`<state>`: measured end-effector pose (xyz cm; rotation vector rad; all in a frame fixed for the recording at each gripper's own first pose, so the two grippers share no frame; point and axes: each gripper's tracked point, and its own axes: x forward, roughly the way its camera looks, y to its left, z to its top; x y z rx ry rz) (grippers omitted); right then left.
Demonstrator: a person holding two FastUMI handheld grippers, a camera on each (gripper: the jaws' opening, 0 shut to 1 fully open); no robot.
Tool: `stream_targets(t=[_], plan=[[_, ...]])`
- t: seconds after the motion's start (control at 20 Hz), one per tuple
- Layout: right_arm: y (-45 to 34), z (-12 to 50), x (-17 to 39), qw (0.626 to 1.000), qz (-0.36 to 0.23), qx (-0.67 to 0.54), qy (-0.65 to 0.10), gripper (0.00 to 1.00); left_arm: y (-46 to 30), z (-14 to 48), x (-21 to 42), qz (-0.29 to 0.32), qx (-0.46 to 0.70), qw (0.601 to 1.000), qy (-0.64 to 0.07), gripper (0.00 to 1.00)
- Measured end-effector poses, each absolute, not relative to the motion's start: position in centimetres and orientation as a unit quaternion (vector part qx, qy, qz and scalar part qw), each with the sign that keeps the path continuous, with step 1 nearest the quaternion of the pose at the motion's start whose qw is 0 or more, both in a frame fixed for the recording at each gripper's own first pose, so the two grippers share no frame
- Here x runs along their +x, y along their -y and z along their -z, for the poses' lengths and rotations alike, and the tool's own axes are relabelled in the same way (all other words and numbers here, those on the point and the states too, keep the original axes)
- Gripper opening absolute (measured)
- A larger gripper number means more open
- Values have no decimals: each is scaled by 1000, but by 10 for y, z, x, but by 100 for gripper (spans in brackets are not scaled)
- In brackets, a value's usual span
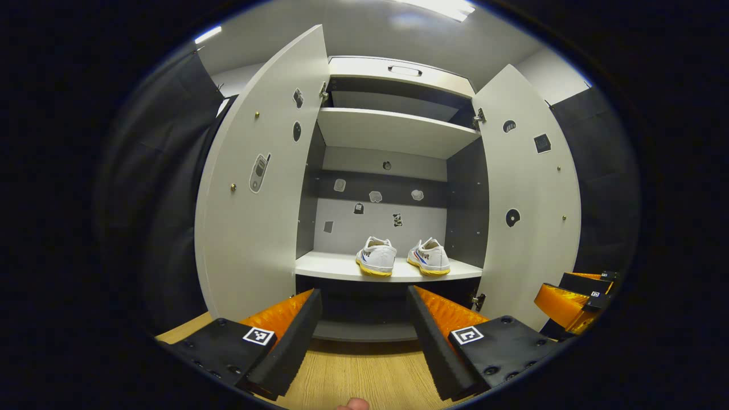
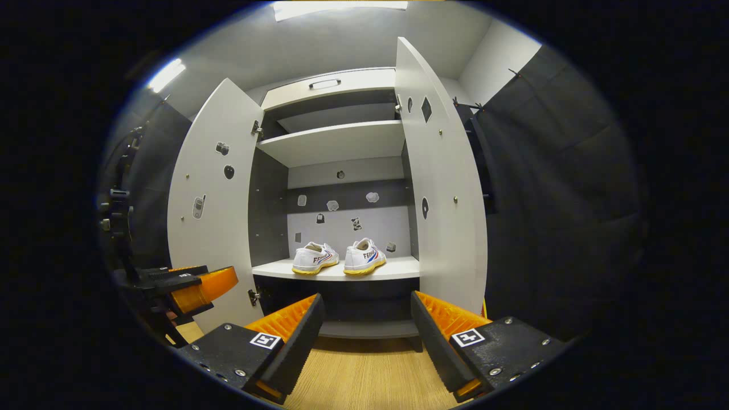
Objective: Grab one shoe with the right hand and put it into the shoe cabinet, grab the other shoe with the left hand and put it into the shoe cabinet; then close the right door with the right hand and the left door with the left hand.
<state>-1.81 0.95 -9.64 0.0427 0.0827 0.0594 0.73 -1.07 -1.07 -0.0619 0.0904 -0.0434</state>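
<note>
Left hand-held gripper (image 1: 364,336): hovering spread over the wooden floor (image 1: 364,376), gripping nothing.
Right hand-held gripper (image 2: 364,336): likewise spread, carrying nothing.
Doors: left door (image 1: 256,182) and right door (image 1: 529,193) standing wide open.
Shoes: left sneaker (image 1: 377,257) and right sneaker (image 1: 430,257) sitting side by side on the shoe cabinet's lower shelf (image 1: 324,266).

We hold our left gripper (image 1: 364,336) level, its two fingers spread wide apart with nothing between them. Our right gripper (image 2: 367,341) sits the same way, fingers parted and empty. In the left gripper view the right gripper (image 1: 575,304) shows off at the right edge; in the right gripper view the left gripper (image 2: 193,287) shows low at the left edge. A fingertip (image 1: 353,404) peeks in at the bottom of the left gripper view.
</note>
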Motion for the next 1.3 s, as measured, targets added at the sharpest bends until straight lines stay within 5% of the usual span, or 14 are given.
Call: stream_targets(t=[0.55, 0.85, 1.3], plan=[[187, -89, 22, 997, 67, 10, 46, 93, 17, 4, -14, 22, 0, 999, -25, 97], [213, -64, 72, 998, 59, 3, 6, 94, 9, 4, -14, 9, -2, 1000, -29, 97], [167, -55, 76, 999, 28, -38, -2, 88, -10, 8, -15, -18, -4, 999, -38, 97]])
